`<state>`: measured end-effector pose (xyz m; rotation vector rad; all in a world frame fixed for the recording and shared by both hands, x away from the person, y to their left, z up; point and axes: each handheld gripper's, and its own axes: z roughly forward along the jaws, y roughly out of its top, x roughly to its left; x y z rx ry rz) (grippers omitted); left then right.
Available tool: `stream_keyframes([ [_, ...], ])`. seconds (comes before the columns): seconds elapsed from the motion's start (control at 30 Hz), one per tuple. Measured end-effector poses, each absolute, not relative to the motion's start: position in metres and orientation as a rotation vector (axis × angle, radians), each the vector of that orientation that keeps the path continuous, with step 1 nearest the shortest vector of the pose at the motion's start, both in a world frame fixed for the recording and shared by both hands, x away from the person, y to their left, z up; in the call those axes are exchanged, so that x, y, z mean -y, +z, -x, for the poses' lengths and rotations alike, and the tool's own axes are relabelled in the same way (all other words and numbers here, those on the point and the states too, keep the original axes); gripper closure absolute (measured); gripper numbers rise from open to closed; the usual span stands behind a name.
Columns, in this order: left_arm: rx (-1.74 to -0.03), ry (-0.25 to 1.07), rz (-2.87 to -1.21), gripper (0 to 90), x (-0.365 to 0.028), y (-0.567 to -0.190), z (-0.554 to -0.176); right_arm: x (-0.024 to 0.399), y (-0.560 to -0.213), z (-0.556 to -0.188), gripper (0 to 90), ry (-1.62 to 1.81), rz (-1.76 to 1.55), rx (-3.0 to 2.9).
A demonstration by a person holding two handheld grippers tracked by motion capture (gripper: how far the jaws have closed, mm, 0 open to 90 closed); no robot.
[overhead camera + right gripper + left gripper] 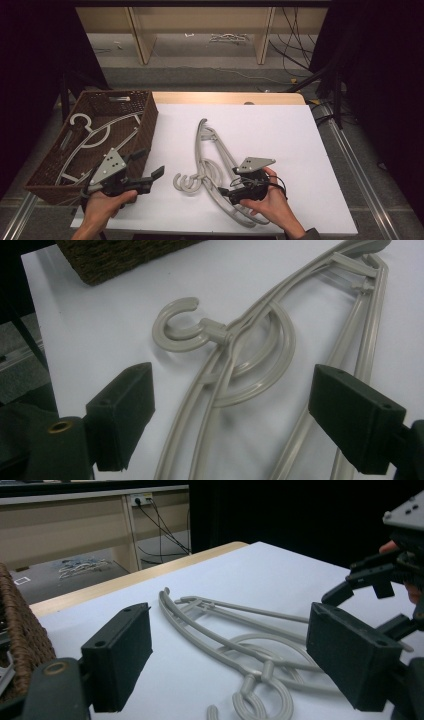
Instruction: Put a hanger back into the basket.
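two grey hangers (212,160) on the white table (280,135); two white hangers (92,135) in one wicker basket (150,117).

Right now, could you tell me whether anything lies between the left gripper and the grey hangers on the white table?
Nothing visible does. The left gripper hovers with open, empty jaws beside the wicker basket, and only bare white table separates it from the grey hangers. The right gripper, also open, sits over the hangers' far side, not in the path.

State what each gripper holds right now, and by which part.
Nothing is held. The left gripper is open beside the basket; the right gripper stands open over the grey hangers on the table.
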<state>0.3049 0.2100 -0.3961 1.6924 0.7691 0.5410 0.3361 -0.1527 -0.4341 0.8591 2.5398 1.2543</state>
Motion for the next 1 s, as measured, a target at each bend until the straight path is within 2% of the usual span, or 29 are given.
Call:
stream_keyframes([
  [0.3, -0.782, 0.531, -1.743, 17.3, -0.205, -0.428, -0.291, 0.148, -0.438, -0.334, 18.9, 1.227, -0.859, -2.571],
  [0.53, -0.753, 0.497, -1.781, 17.1, -0.195, -0.434, -0.290, 0.146, -0.447, -0.331, 20.2, 1.156, -0.900, -2.622],
  [0.97, -0.723, 0.500, -1.810, 17.2, -0.192, -0.437, -0.293, 0.137, -0.464, -0.335, 34.1, 0.988, -0.918, -2.737],
  [1.0, -0.715, 0.497, -1.808, 17.2, -0.190, -0.437, -0.293, 0.135, -0.465, -0.337, 38.2, 0.969, -0.892, -2.765],
])
